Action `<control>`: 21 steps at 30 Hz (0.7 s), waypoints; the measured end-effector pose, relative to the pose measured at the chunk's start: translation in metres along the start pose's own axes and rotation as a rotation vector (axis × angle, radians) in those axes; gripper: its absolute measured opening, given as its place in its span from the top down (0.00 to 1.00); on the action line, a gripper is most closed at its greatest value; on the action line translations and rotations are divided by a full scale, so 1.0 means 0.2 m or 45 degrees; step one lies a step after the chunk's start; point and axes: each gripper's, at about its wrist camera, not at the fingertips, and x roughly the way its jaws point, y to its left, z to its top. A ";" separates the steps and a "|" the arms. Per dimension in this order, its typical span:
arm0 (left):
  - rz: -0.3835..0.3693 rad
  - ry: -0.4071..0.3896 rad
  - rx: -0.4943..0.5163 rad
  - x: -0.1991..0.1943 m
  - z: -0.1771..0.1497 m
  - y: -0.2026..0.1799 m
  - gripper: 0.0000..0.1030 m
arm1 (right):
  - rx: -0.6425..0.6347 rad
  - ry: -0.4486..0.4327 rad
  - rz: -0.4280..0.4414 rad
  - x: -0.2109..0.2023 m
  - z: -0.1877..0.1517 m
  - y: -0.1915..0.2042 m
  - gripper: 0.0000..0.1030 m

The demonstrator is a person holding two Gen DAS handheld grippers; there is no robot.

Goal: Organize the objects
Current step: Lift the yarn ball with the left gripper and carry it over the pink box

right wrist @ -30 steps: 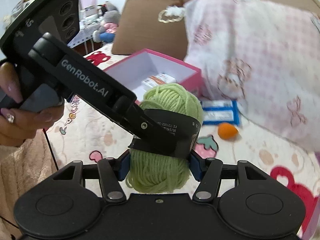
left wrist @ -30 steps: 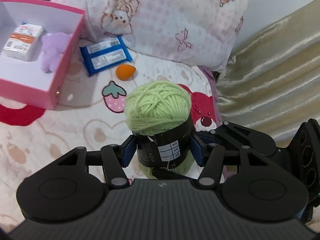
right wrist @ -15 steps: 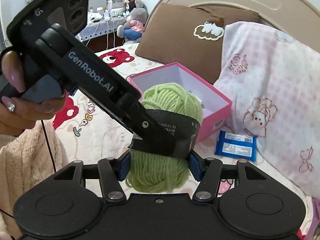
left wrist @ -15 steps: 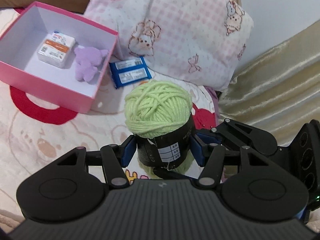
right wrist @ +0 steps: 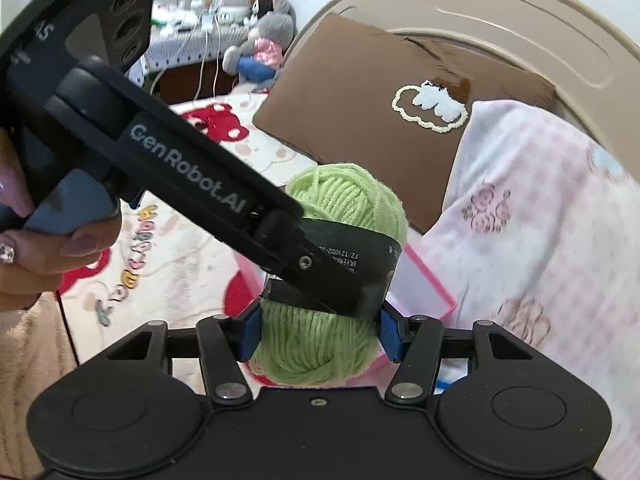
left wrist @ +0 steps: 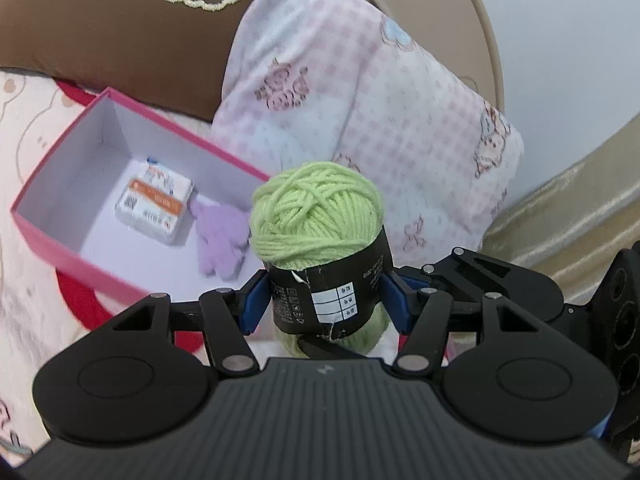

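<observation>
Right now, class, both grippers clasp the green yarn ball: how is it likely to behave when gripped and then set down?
The green yarn ball is wound strands, so it probably squashes under the left gripper and right gripper, and seems light. Its glossy black paper band may slide on the blue pads. Rounded ends suggest it could roll once released.

You get soft, even daylight in both views, bright without harsh shadows. The wall (left wrist: 560,32) at far right washes out pale, and the gold fabric (left wrist: 568,200) carries a mild sheen. The yarn (left wrist: 316,216) stays sharp near the lens, while the pink box (left wrist: 72,248) and the bedding (left wrist: 24,300) at left smear with motion blur. Fisheye bending curves the headboard (right wrist: 500,12) strongly, and the corners fall dark. In the right view, the far desk clutter (right wrist: 200,8) looks soft and overexposed.
</observation>
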 end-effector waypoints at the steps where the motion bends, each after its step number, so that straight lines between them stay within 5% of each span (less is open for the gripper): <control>1: 0.004 -0.009 0.005 0.01 0.03 0.01 0.43 | -0.010 0.009 -0.004 0.03 0.03 -0.03 0.39; 11: -0.033 0.038 -0.080 0.16 0.11 0.35 0.44 | -0.135 0.171 0.102 0.37 0.14 -0.04 0.41; 21: 0.033 0.055 -0.040 0.28 0.18 0.52 0.44 | -0.079 0.171 0.233 0.66 0.15 -0.15 0.42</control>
